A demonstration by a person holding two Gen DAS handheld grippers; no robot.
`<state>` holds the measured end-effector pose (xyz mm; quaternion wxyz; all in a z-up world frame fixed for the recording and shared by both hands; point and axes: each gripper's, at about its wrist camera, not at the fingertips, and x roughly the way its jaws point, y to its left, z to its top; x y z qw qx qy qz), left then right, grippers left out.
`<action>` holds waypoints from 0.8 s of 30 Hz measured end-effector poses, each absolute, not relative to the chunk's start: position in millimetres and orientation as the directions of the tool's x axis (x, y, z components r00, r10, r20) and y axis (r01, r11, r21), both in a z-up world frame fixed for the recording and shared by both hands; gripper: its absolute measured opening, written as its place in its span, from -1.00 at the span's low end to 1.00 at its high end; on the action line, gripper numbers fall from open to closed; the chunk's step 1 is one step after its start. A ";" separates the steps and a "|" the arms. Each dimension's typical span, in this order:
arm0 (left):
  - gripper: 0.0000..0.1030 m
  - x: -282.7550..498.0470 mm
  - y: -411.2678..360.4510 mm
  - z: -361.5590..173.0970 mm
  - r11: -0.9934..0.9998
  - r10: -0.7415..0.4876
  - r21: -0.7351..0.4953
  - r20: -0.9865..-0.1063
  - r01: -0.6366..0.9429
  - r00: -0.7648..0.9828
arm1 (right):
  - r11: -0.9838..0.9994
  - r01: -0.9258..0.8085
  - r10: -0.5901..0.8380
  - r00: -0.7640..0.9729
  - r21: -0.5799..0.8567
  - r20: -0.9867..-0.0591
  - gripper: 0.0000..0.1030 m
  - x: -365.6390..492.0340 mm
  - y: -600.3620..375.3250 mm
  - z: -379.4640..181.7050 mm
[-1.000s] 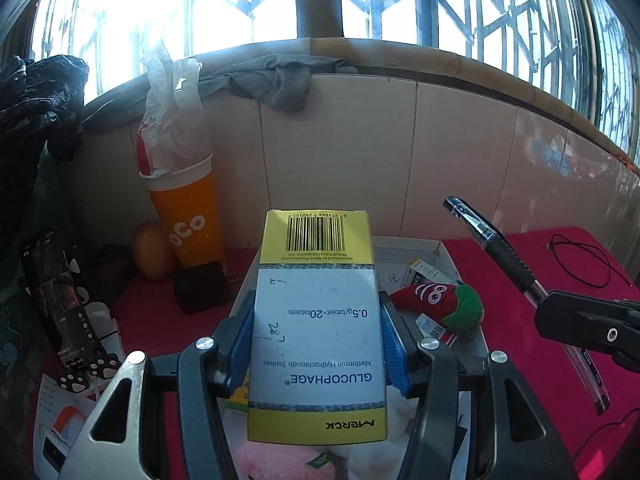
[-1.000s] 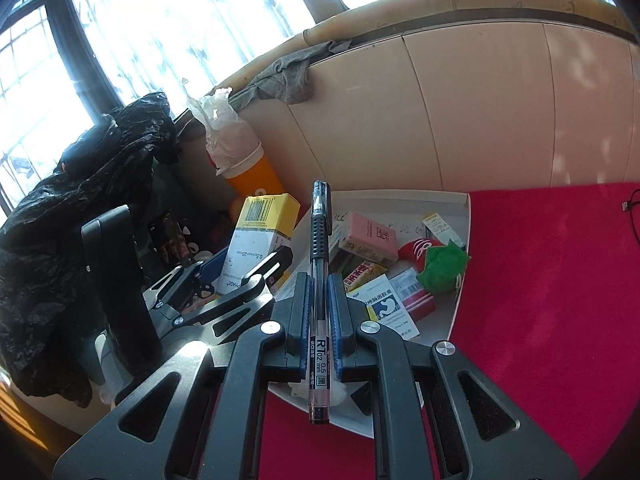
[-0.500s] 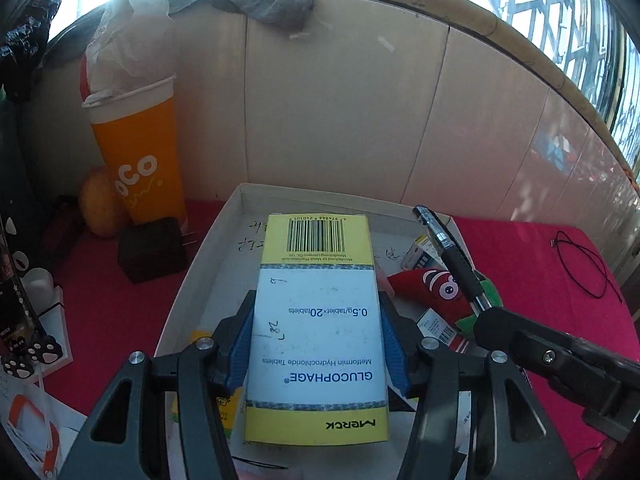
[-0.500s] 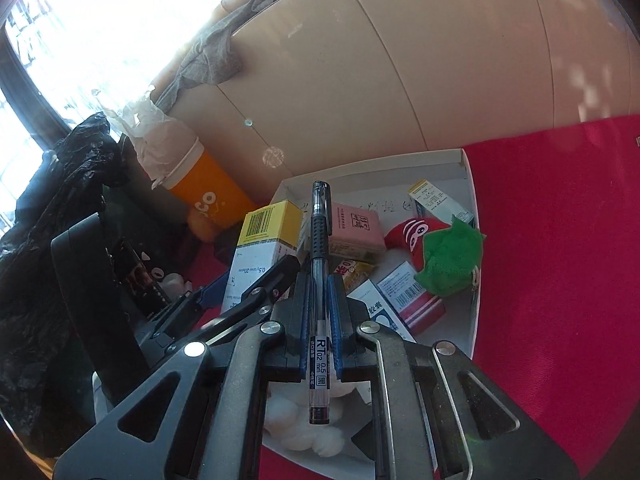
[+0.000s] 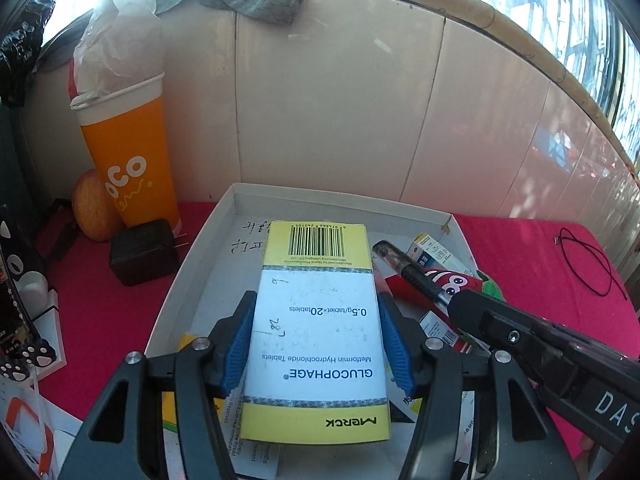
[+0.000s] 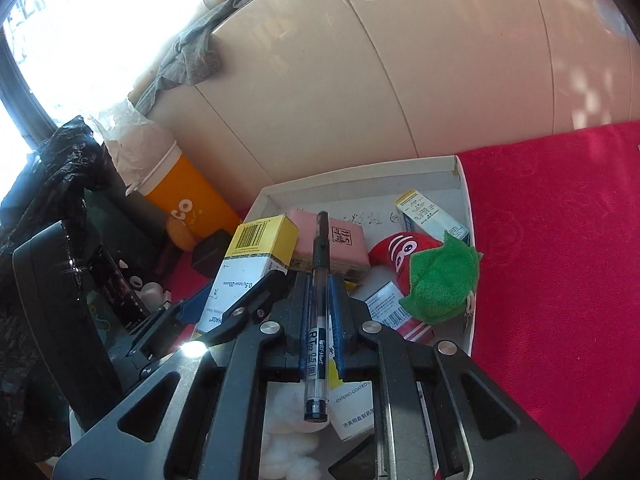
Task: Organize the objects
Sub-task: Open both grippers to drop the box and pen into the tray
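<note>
A yellow-and-white Glucophage box (image 5: 320, 320) lies lengthwise between the blue pads of my left gripper (image 5: 317, 300), over the white tray (image 5: 240, 196). The jaws are opening, and the pads stand just off the box's long sides. My right gripper (image 6: 319, 280) carries a black gel pen (image 6: 318, 340) along its fingers. Its jaws are also opening, a thin gap shows beside the pen, and the pen leans slightly. In the left wrist view the pen (image 5: 412, 272) pokes in from the right over the tray. The right wrist view shows the box (image 6: 248, 264) at the tray's (image 6: 360, 172) left side.
The tray holds a red-and-green plush (image 6: 424, 268), a pink box (image 6: 340, 240), small medicine cartons and white fluff (image 6: 288, 432). An orange cup (image 5: 132, 160), a fruit (image 5: 94, 208) and a black charger (image 5: 144, 252) stand to its left. A thin black cord (image 5: 588, 256) lies on the red cloth (image 6: 560, 240).
Both grippers have come down and forward over the tray, the right one closing in beside the left. The left fingers now stand slightly wider, and the pen has tipped a little.
</note>
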<state>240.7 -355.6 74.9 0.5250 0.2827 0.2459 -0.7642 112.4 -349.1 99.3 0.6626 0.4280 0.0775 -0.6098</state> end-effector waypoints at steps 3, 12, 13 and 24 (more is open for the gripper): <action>0.72 249.7 -352.7 75.9 -0.266 -0.698 -0.063 -0.676 0.962 -0.238 | -0.125 0.877 -0.756 0.218 0.463 -0.617 -0.57 108.8 -344.2 102.5; 1.00 269.5 -330.3 86.6 -0.202 -0.753 -0.059 -0.629 0.978 -0.194 | -0.127 0.847 -0.780 0.236 0.516 -0.579 0.45 100.5 -321.8 101.4; 1.00 270.2 -328.7 88.2 -0.204 -0.758 -0.058 -0.623 0.977 -0.195 | -0.131 0.849 -0.784 0.228 0.513 -0.577 0.56 99.7 -319.1 101.3; 1.00 268.6 -299.5 95.8 -0.209 -0.794 -0.046 -0.575 0.977 -0.196 | -0.132 0.918 -0.822 0.108 0.373 -0.558 0.99 104.4 -285.7 114.0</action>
